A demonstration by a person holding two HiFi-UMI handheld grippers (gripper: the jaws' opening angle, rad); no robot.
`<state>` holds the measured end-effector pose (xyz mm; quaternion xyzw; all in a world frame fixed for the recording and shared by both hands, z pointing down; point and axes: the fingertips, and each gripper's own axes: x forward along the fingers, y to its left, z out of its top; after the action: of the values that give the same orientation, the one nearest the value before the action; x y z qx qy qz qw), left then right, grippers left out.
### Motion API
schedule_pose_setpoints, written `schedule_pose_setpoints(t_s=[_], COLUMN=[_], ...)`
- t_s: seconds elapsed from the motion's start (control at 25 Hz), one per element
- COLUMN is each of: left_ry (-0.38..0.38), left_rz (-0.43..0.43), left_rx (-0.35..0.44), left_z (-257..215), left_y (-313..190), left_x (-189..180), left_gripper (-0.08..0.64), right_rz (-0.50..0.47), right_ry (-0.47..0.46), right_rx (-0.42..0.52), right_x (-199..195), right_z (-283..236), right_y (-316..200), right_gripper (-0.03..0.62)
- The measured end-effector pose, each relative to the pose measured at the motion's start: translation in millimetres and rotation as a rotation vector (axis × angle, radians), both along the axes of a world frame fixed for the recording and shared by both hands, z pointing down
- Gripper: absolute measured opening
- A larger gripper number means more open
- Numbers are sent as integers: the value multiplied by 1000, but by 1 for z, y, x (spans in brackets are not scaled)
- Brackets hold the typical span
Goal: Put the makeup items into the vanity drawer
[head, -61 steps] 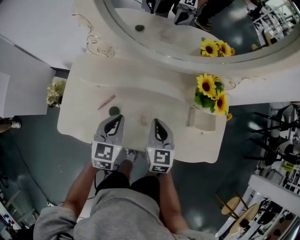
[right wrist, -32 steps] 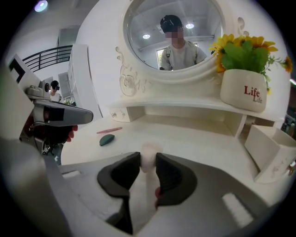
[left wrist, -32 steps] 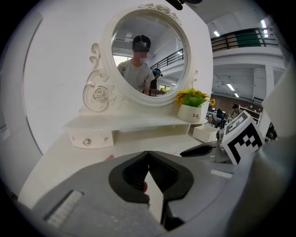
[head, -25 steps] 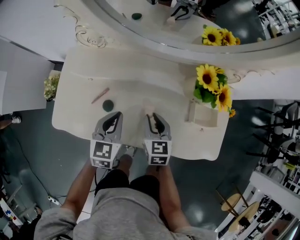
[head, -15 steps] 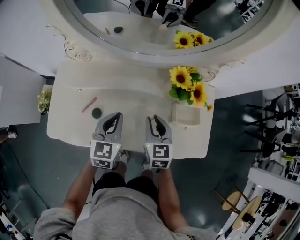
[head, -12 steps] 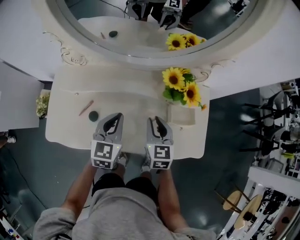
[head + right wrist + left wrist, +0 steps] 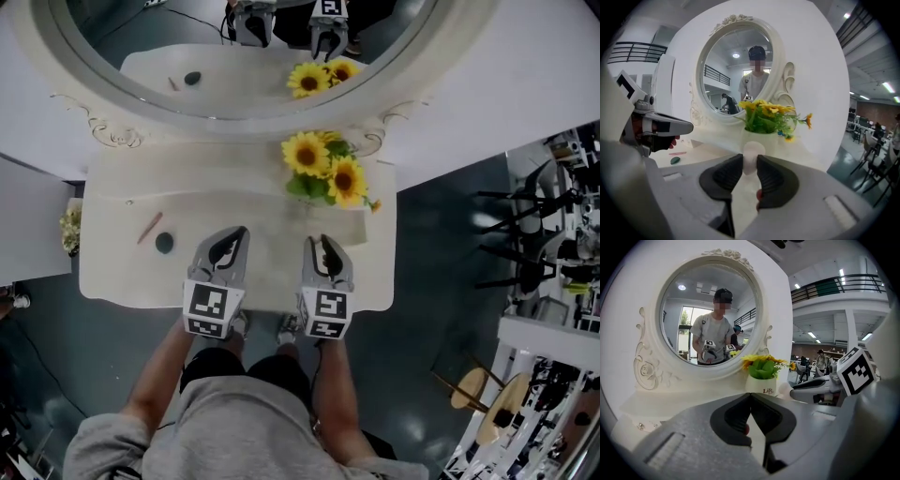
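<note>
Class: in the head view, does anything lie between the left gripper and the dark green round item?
Nothing visible does. Bare tabletop separates the left gripper from the dark green round item; the pink stick lies beyond it, farther left.

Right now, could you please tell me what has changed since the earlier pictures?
The right gripper has picked the pale puff off the vanity top; both grippers have shifted right, toward the sunflowers. The left gripper stays shut and empty; the pink stick and green disc lie where they were.
</note>
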<state>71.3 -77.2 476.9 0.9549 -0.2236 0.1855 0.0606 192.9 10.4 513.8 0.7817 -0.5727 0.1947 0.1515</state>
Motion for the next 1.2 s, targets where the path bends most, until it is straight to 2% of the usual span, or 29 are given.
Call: schedule_pose_setpoints(t_s=[0.32, 0.48, 0.96, 1.2], left_ry=[-14, -30, -87, -93], left_rz=[54, 67, 44, 37], left_rx=[-26, -37, -74, -75], left_z=[15, 26, 56, 57], left_y=[18, 23, 27, 24], left_x=[40, 53, 52, 51], left_gripper=[11, 11, 11, 11], right_rz=[58, 63, 56, 74], right_ry=[-4, -34, -92, -87], right_rx=[-40, -60, -119, -70], right_x=[41, 52, 57, 60], right_z=[20, 41, 79, 73], right_y=[17, 18, 19, 16], right_gripper=[104, 104, 107, 142])
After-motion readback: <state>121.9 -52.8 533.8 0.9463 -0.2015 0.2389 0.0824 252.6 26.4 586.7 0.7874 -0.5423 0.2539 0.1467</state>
